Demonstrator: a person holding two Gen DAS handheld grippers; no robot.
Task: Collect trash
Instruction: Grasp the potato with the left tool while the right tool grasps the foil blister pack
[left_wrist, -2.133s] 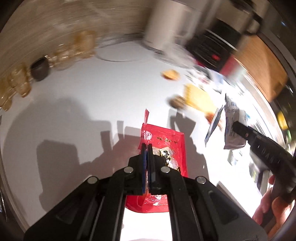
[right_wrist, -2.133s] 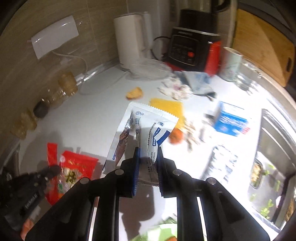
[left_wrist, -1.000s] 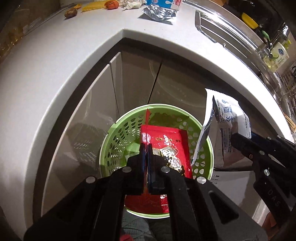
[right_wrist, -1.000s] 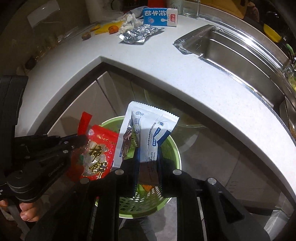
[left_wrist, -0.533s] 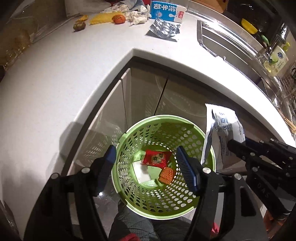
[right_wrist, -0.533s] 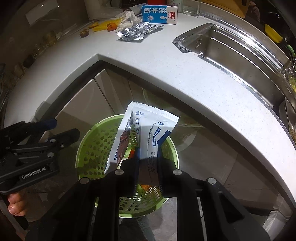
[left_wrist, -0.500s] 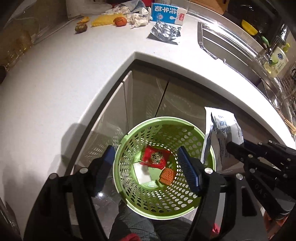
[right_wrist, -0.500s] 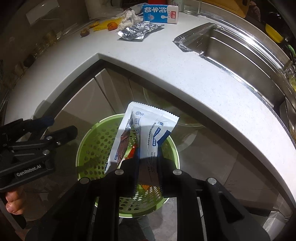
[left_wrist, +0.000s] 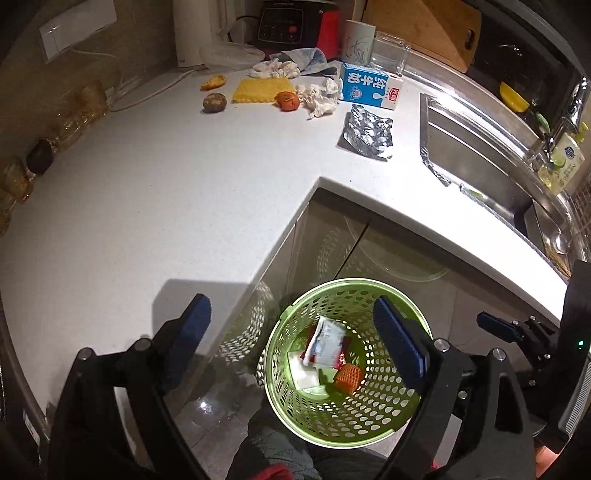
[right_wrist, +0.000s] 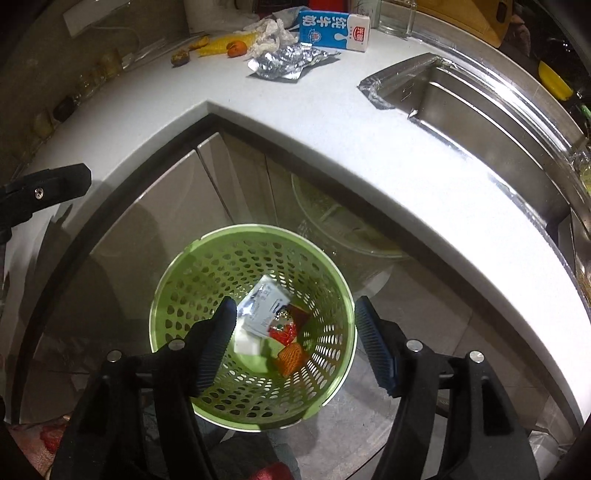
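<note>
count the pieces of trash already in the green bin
4 show in the green bin: a white wrapper on top, a red wrapper partly under it, a white piece beside them, and an orange mesh piece near the front. More may be hidden underneath.

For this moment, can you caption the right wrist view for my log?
Open right gripper above green bin; white wrapper lies on the red one inside.

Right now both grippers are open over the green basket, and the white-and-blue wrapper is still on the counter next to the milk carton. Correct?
One error: the white-and-blue wrapper is not on the counter. The right wrist view shows it lying inside the green basket, on the red packet. The rest holds: the left gripper and right gripper are both open above the basket.
</note>
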